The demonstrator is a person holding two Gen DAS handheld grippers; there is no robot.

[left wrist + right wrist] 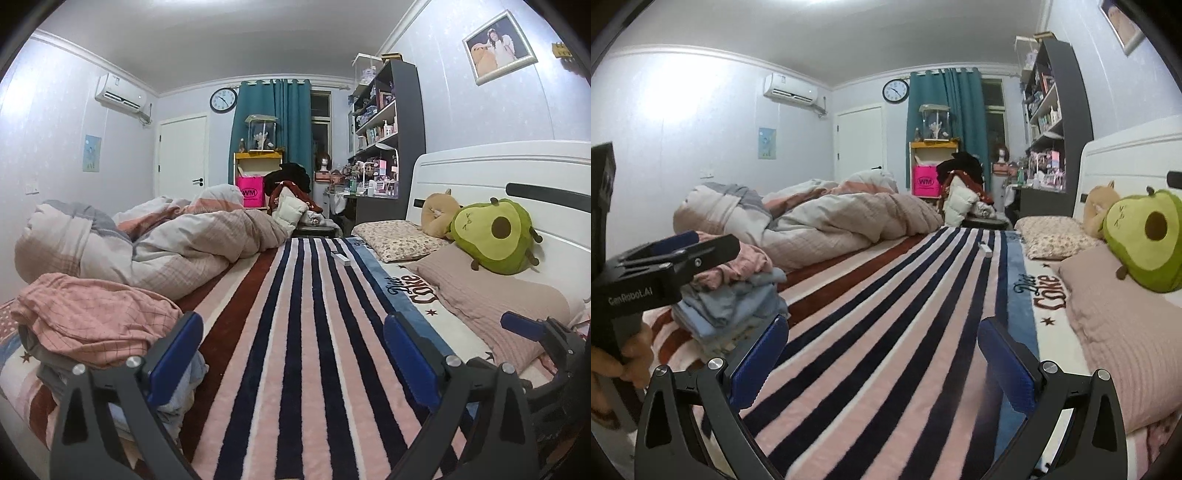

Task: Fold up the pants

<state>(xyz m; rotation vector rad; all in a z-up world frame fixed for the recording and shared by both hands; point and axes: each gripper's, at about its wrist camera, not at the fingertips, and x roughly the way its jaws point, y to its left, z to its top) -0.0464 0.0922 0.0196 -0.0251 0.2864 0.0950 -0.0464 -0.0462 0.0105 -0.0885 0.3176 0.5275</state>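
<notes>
Claws first: we are holding both of them spread wide and carrying nothing. Our left claw [293, 354] is hovering low over the striped blanket [295, 332], pointing along the bed toward the far end of the room, with only bare stripes showing between its blue pads [177, 354]. Our right claw [882, 365] is doing the same just beside it, its own pads [759, 363] parted over the same stripes. We are keeping the mouths wide, we judge, because nothing is ready to be gripped yet and a wide mouth suits loose cloth.

We are seeing the stack of clothes [731, 295] sitting at the left edge of the bed, near the left claw: a pink checked piece [96, 317] is lying crumpled on top of pale blue folded ones [713, 314]. Which of these are the pants we cannot tell, though the rumpled pink piece looks the likeliest to be waiting for folding. The open stretch of blanket between the stack and the pillows [480, 295] is probably being kept free as our folding space. A small white object [341, 257] is lying farther up the stripes, well apart from both claws. The bunched duvet [166, 236] is lying pushed aside beyond the stack, leaving that stretch open.
</notes>
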